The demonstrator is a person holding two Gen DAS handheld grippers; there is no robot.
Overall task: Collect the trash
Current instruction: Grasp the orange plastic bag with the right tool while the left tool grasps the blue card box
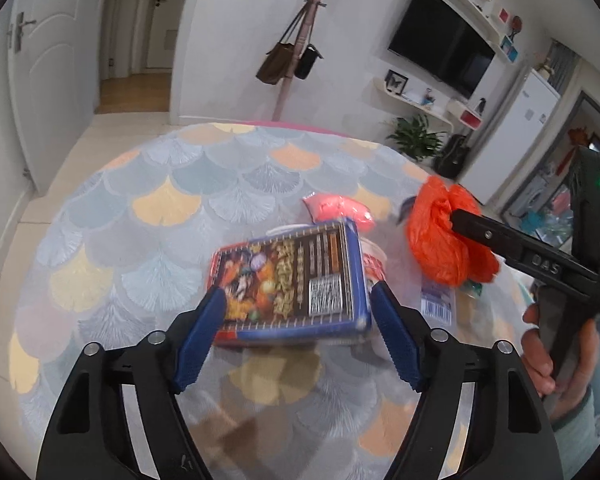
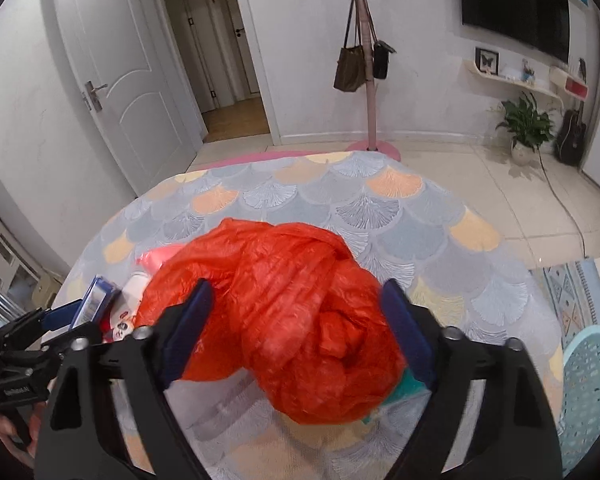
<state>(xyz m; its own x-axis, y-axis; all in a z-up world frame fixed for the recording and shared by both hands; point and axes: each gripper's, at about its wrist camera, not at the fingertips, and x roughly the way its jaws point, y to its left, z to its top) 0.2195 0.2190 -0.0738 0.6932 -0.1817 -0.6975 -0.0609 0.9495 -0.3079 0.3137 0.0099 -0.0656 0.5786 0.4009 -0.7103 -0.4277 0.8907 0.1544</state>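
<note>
Across the middle of the left wrist view, a flat blue rectangular snack package with printed food pictures (image 1: pixel 290 280) is bracketed by the left gripper (image 1: pixel 296 312), whose blue pads touch its two sides in a pinch. At the centre of the right wrist view, a crumpled orange plastic bag (image 2: pixel 284 316) is clamped between the pads of the right gripper (image 2: pixel 296 320). Both lie on the scallop-patterned tablecloth (image 1: pixel 160 208). A firm, centred squeeze is judged best before lifting, since the bag compresses and the package looks slippery. A pale blue perforated plastic basket (image 2: pixel 592 392) is seen at lower right; its contents cannot be told.
</note>
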